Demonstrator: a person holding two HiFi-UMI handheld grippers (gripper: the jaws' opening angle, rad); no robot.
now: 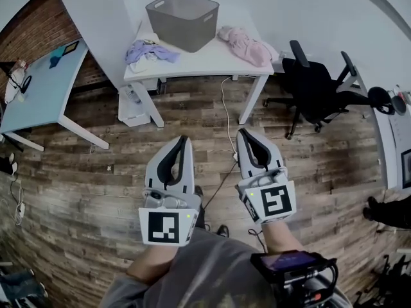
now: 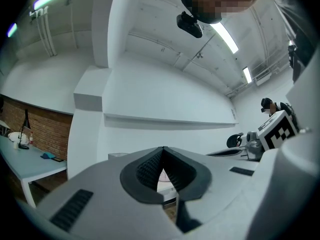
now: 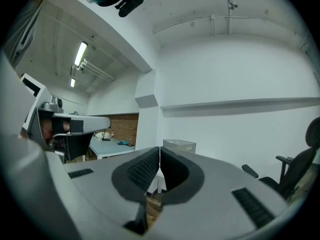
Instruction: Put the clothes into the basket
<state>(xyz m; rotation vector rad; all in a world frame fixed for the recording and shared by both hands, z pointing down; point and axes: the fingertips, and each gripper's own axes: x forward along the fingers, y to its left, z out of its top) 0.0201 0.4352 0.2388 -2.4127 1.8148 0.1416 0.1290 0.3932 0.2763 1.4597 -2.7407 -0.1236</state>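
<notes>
I hold left claw (image 1: 184,140) and right claw (image 1: 243,135) pressed together, empty | basket (image 1: 183,21) on bench (image 1: 212,60) | lilac clothes (image 1: 149,52) left of basket, pink clothes (image 1: 248,46) right of it

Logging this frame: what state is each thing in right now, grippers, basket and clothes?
Left gripper: shut, holding nothing, well short of the table.
Right gripper: shut, holding nothing.
Basket: upright on the table, no clothes seen inside.
Lilac and white clothes: heaped on the table, left of the basket.
Pink clothes: heaped on the table, right of the basket.
</notes>
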